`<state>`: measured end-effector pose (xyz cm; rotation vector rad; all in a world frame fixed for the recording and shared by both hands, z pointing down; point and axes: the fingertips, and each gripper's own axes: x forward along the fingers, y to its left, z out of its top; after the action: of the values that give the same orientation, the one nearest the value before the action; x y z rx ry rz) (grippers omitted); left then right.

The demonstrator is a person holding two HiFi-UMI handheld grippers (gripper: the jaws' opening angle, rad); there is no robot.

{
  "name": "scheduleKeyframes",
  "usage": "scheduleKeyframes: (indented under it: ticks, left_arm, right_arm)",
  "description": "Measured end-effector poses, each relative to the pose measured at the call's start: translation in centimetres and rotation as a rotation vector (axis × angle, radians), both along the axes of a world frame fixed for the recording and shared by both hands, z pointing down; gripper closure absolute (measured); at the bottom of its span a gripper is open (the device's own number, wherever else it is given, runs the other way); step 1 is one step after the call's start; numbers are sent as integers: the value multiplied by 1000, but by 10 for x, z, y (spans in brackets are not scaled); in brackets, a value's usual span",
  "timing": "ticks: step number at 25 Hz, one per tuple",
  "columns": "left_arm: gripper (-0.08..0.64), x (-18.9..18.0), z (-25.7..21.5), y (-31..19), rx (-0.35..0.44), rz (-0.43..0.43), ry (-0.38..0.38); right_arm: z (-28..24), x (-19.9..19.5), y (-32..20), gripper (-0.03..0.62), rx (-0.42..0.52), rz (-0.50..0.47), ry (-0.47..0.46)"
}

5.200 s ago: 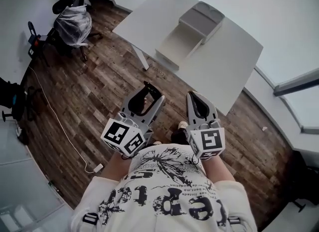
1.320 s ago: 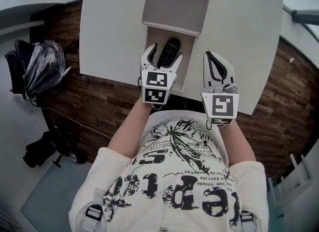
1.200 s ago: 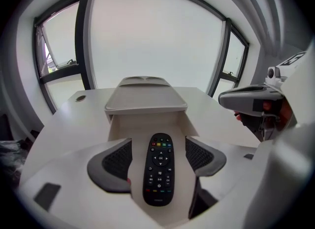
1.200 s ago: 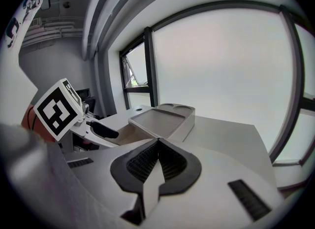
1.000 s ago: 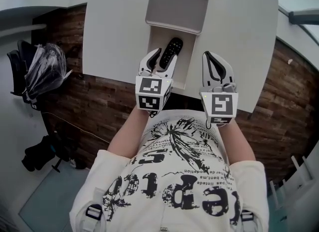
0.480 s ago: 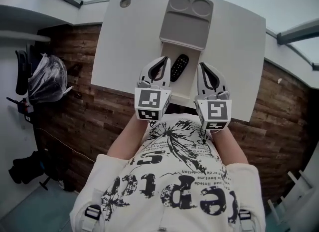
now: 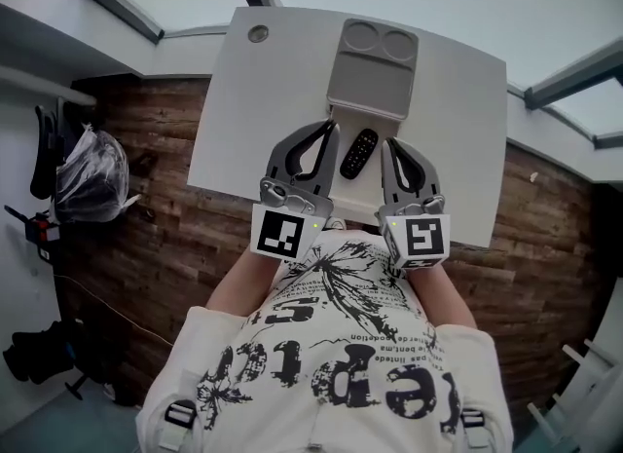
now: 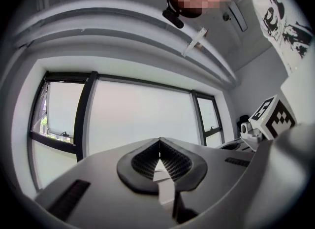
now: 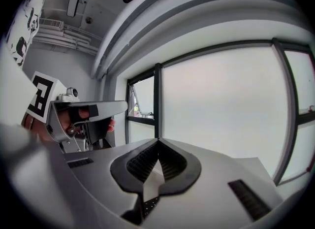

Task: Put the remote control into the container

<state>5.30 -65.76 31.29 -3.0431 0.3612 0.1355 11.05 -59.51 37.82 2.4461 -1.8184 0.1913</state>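
The black remote control [image 7: 358, 153] lies lengthwise inside the white container [image 7: 348, 120] on the white table [image 7: 253, 100], and nothing holds it. My left gripper [image 7: 330, 126] is lifted close under the head camera, left of the remote, with its jaws together and empty. Its own view points up at windows, with the gripper [image 8: 159, 140] shut. My right gripper [image 7: 387, 143] hangs to the right of the remote, likewise shut and empty. In its own view the right gripper [image 9: 158, 142] faces a window.
The container's grey lid [image 7: 373, 66] with two round recesses lies folded back at the far end. A cable hole [image 7: 258, 33] sits near the table's far left corner. A bagged chair [image 7: 90, 173] stands on the wooden floor at left.
The left gripper's jaws have shut. Both grippers have risen and drawn back from the container toward the person. The remote stays lying in the container.
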Motion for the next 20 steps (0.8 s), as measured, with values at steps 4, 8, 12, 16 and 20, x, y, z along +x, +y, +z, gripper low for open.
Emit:
scheduleKeyframes:
  ticks: [4,8,12,16,20]
  left_arm:
    - [551,-8,-2,-5,-14,-4,24]
    - [551,-17,-3,-5,-25,19,42]
    - [551,-21,-6,1,-4,48,60]
    - [551,-20,-4,4,5,42,44]
    - [551,-17,-4,11,-24,88,59]
  right_arm:
    - [-4,3,-1,591,-25,36,43]
    - [-4,0,-4,591,-36,42,62]
    - [-5,-6,-4,591,-25,25,74]
    - [-6,-9,-1,591,-24,28,86]
    - [-4,-3,3,591,-25,47,77]
